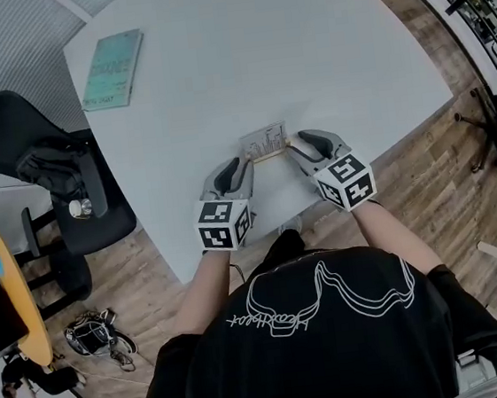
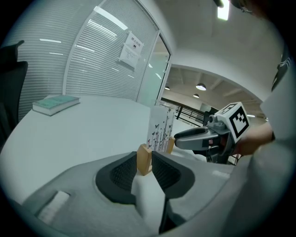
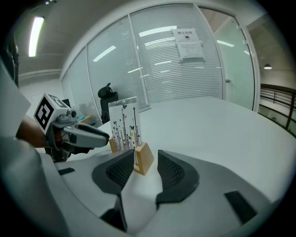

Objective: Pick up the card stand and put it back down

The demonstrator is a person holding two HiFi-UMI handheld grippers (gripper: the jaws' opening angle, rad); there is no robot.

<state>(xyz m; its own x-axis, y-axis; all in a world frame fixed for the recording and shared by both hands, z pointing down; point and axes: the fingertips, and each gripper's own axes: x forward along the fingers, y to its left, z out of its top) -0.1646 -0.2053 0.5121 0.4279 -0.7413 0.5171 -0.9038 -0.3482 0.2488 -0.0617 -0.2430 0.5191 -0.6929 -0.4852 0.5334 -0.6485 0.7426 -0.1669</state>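
Card stand (image 1: 264,141): upright on the table (image 1: 320,43), near the middle of its near edge. In the head view the gripper tips hide its wooden ends. Card print is black stems and butterflies, with no legible words. Notice (image 3: 187,44) on the glass wall and the title of the book (image 1: 112,69) at the far left corner are too small to read. Left gripper (image 1: 243,164) lies low, its jaws clamped on the left wooden end. Right gripper (image 1: 299,148) faces it, jaws wide, with the right end between them and a gap at one pad.

Upright card stand (image 1: 264,141), pale wooden base with printed card, on white table (image 1: 303,53) near its front edge.
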